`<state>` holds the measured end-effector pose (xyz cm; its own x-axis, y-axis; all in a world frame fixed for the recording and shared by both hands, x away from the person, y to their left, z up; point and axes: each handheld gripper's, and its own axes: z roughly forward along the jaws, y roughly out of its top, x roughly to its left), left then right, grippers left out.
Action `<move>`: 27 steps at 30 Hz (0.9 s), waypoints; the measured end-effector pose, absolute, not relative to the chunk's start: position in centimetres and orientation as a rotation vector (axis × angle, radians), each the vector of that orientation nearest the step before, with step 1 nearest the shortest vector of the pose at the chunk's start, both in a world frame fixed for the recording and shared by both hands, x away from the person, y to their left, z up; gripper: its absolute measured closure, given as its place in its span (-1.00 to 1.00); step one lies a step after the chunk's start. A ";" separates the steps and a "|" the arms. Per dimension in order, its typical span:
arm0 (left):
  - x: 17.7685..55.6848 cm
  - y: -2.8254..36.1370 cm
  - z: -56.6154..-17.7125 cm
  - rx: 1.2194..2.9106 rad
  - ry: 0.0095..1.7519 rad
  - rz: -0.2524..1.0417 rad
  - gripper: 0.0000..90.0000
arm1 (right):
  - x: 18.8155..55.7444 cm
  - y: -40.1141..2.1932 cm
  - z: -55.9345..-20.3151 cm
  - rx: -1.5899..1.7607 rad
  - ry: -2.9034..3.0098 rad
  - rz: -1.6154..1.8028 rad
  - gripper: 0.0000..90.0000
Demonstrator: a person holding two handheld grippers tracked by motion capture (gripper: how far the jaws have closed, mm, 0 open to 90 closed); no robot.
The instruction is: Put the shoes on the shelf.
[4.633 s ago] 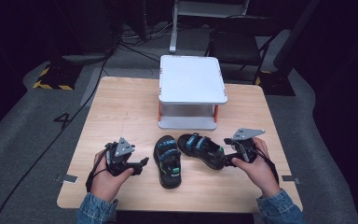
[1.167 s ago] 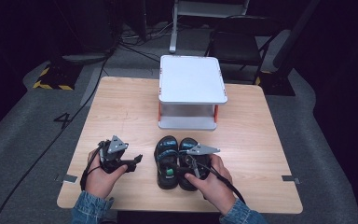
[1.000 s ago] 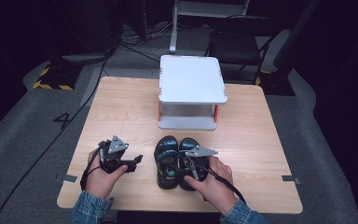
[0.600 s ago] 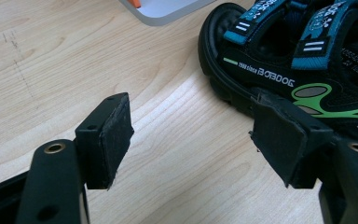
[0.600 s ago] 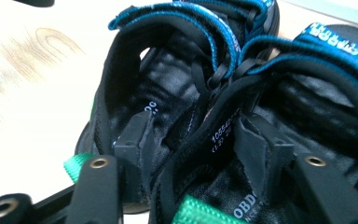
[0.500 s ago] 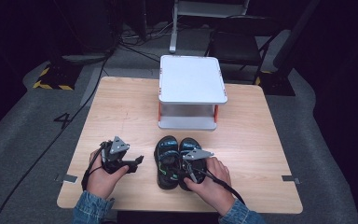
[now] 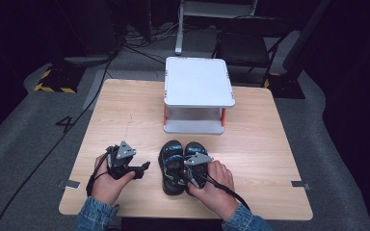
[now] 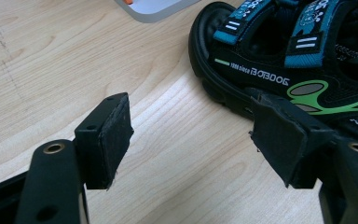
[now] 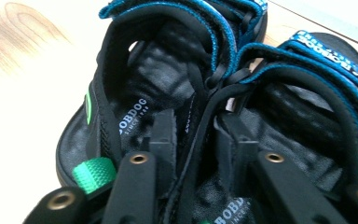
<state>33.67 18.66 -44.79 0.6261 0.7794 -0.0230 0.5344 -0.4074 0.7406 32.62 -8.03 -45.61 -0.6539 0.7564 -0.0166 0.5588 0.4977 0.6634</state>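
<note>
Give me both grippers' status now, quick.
Left gripper: open, empty, beside the sandals.
Right gripper: shut on the sandals' inner sides, one finger inside each.

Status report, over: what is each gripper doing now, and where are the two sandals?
Right gripper shut on both sandals' inner heel straps. Left gripper open, empty, beside left sandal. Sandals side by side before white stand. Nothing in the way.

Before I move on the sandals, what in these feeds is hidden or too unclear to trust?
- High view: the right gripper fingertips, covered by its grey plate and the right hand.
- Right gripper view: how firmly the jaws pinch the two sandals' inner walls; dark and blurred.
- High view: inside the white stand, hidden under its top.
- Left gripper view: the near sandal's heel, cut off at the edge.
</note>
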 end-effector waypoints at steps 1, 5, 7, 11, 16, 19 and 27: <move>33.7 18.6 -44.8 2.111 1.023 0.429 -0.36 | 32.7 -8.0 -45.6 1.103 2.443 0.913 0.63; 33.7 18.7 -44.8 2.113 1.022 0.425 -0.36 | 33.1 -8.2 -45.4 1.131 2.461 0.927 0.73; 33.7 18.9 -44.7 2.106 1.021 0.431 -0.36 | 33.3 -8.4 -45.3 1.162 2.465 0.942 0.76; 33.7 19.3 -44.7 2.090 1.031 0.436 -0.36 | 33.7 -8.7 -45.0 1.172 2.475 0.951 0.80; 33.7 20.1 -44.4 2.061 1.054 0.436 -0.36 | 34.5 -9.4 -43.9 1.202 2.390 1.066 0.80; 33.7 20.5 -44.3 2.038 1.070 0.442 -0.36 | 35.7 -10.1 -42.8 1.227 2.330 1.086 0.80; 33.8 20.6 -44.4 2.046 1.065 0.444 -0.36 | 42.1 -10.9 -41.2 1.291 2.162 1.063 0.79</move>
